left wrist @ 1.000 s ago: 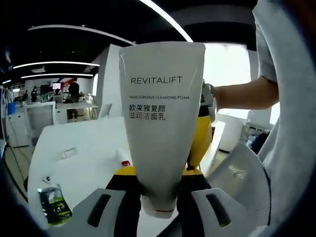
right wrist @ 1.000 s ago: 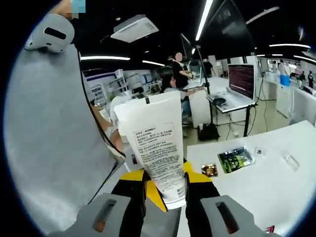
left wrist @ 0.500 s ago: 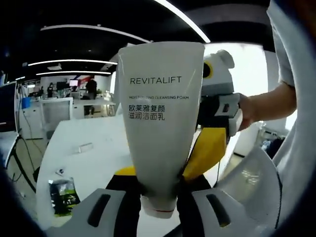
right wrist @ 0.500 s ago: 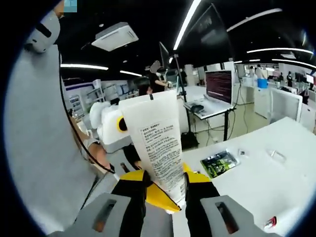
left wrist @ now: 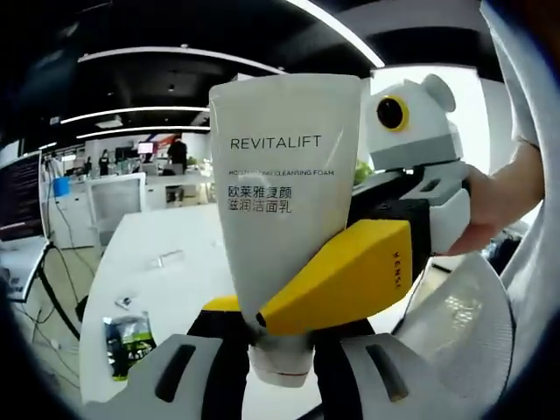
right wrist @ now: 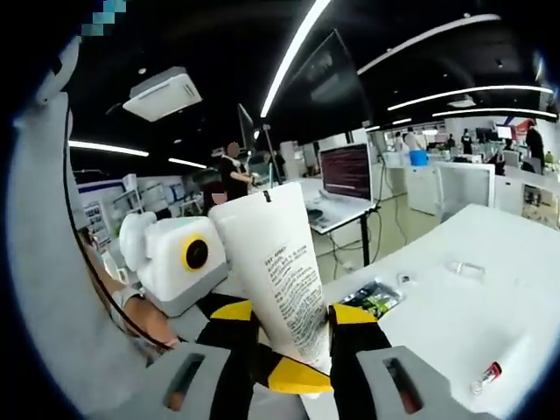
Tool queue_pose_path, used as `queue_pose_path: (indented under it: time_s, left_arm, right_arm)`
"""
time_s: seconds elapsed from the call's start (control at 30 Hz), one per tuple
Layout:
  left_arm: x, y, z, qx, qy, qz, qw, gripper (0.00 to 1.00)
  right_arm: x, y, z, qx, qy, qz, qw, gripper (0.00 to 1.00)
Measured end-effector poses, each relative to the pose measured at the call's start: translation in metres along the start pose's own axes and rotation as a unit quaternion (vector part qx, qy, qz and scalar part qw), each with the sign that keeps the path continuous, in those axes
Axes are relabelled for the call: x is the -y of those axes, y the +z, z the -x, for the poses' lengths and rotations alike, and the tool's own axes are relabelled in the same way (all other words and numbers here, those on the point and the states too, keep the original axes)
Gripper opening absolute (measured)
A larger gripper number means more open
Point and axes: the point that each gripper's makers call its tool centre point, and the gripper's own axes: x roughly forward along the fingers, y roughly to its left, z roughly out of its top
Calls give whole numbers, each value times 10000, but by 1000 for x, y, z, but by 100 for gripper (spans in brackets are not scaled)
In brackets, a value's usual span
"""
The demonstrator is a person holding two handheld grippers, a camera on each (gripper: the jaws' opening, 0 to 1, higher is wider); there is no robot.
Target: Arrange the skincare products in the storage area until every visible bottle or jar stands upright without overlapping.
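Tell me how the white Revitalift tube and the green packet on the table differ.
The white tube is held up in the air, cap down, clamped by both grippers, left and right; the green packet lies flat on the white table, untouched. The tube is plain white with dark lettering; the packet is dark green and glossy. The tube looks much larger, being nearer.

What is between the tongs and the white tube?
Nothing. The white tube sits cap-down between the left tongs, and the right tongs close on it too. It is held in the air above the white table.
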Motion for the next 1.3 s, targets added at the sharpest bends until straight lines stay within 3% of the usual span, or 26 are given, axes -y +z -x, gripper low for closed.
queue_pose_path:
  time_s: [0.27,0.47,0.6,0.67,0.73,1.0,1.17,1.3]
  left_arm:
    - [-5,-2,0,-59,176,-42,9998,24]
    - [-11,-6,0,-179,333,-33,9993,24]
    - [-12,-10,-2,-302,454,-187,9983,24]
    - [-14,-12,-3,-405,568,-369,9969,24]
    - [-15,-13,-4,-446,636,-385,9962,25]
    - [-25,-15,-1,-502,970,-653,9919,27]
    - [-25,-13,-1,-453,1002,-717,9913,30]
    - [-24,-13,-2,-441,961,-736,9917,31]
  right_arm:
    - [4,0,-4,-91,-291,18,9995,22]
    - [5,18,-1,247,-542,-79,9982,20]
    - [10,22,-2,294,-746,-84,9967,19]
    - [12,23,-3,368,-851,-319,9952,14]
    - [16,21,-4,335,-1043,-282,9936,12]
    - [18,20,-8,290,-1147,-157,9929,5]
    - [20,21,-7,298,-1021,-160,9942,3]
    - [17,20,-6,197,-860,74,9961,2]
